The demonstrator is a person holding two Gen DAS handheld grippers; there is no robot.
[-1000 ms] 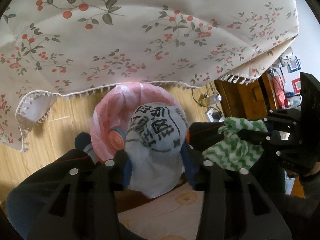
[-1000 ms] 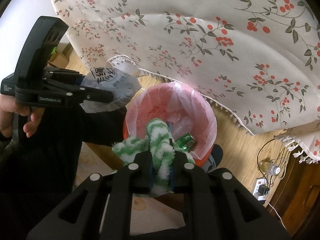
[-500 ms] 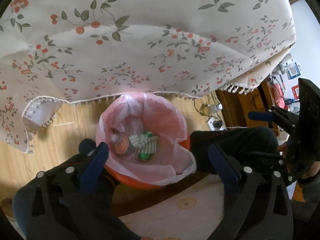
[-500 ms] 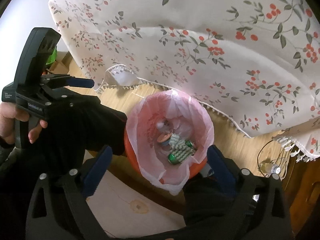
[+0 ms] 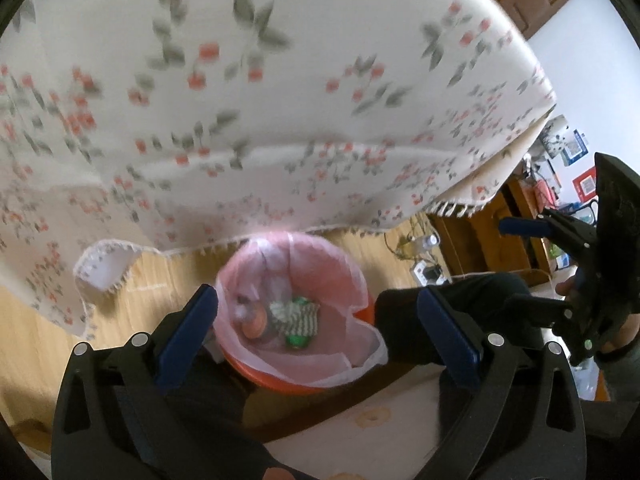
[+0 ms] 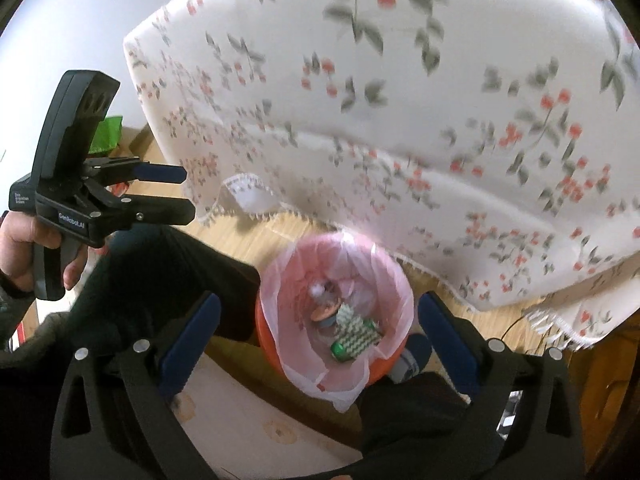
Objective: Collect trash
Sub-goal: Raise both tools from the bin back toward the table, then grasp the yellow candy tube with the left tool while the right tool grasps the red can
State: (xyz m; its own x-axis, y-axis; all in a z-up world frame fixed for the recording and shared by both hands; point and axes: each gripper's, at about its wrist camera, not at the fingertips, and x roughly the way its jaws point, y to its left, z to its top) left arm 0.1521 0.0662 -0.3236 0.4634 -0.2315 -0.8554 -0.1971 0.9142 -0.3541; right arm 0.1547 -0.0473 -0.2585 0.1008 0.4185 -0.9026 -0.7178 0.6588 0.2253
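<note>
One bin (image 5: 362,312), one tablecloth (image 5: 280,100), two grippers

**What we cannot make out**

We see the cherry-printed white tablecloth (image 5: 280,120) smeared by motion blur. The orange bin's (image 6: 266,344) body hides behind its pink plastic liner (image 6: 392,292). Small items on the far wooden shelf (image 5: 560,184) stay unreadable.

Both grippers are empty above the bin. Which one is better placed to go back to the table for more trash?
Probably neither: the left gripper and the right gripper are both open, empty and above the bin, equally near the tablecloth. No trash on the table is visible to favour one.
</note>
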